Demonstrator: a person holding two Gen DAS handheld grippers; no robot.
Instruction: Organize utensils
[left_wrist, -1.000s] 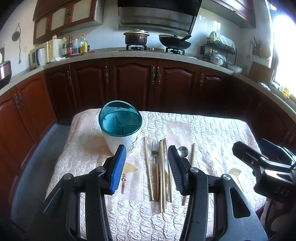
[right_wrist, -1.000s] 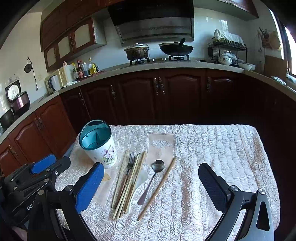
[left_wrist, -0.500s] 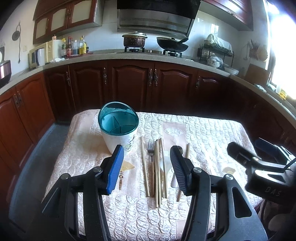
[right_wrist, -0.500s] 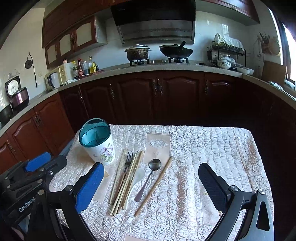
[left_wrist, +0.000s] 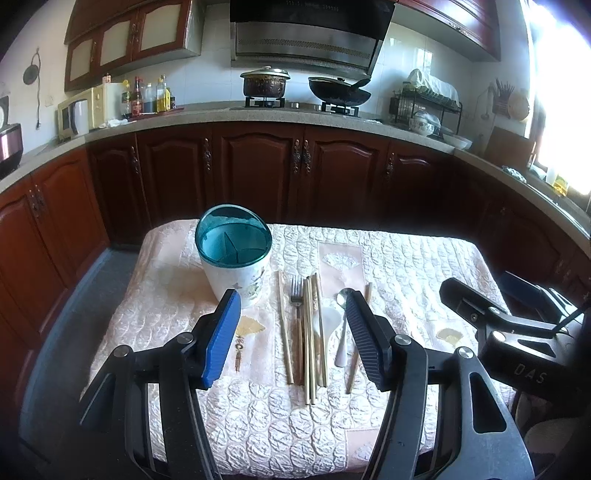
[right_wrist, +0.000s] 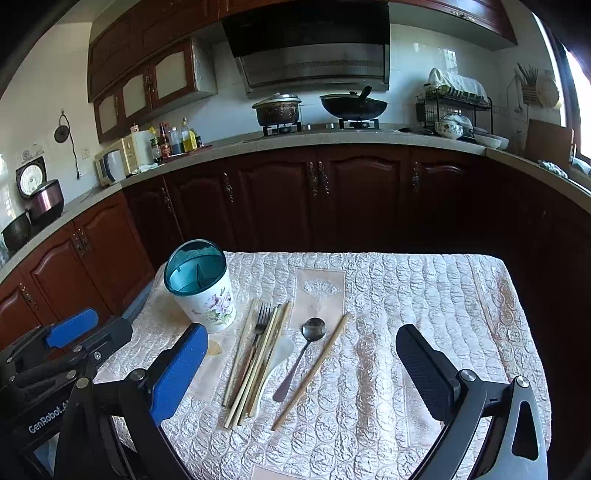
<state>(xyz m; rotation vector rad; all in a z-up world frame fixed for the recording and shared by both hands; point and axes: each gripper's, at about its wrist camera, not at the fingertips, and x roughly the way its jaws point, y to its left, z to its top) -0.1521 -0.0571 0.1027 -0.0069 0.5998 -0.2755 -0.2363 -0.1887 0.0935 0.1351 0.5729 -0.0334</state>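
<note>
A white floral utensil holder (left_wrist: 233, 262) (right_wrist: 201, 286) with a teal divided rim stands upright at the table's left. To its right lie several wooden chopsticks (left_wrist: 309, 336) (right_wrist: 258, 360), a fork (left_wrist: 296, 295) (right_wrist: 260, 323), a white spoon (left_wrist: 328, 323) (right_wrist: 279, 354), a metal spoon (left_wrist: 343, 321) (right_wrist: 304, 347) and one separate chopstick (right_wrist: 314, 371). My left gripper (left_wrist: 293, 306) is open and empty above the near ends of the utensils. My right gripper (right_wrist: 301, 350) is wide open and empty above the same group.
The table has a quilted cream cloth (right_wrist: 406, 295). Dark wooden cabinets (left_wrist: 295, 173) run behind and to the left. The counter holds a pot (left_wrist: 265, 83), a wok (left_wrist: 338, 94) and a dish rack (left_wrist: 428, 103). The right gripper's body (left_wrist: 517, 332) shows at the right of the left wrist view.
Both grippers have pulled back and up a little from the table. The left gripper's jaws have opened wider. The utensils and holder have not moved.
</note>
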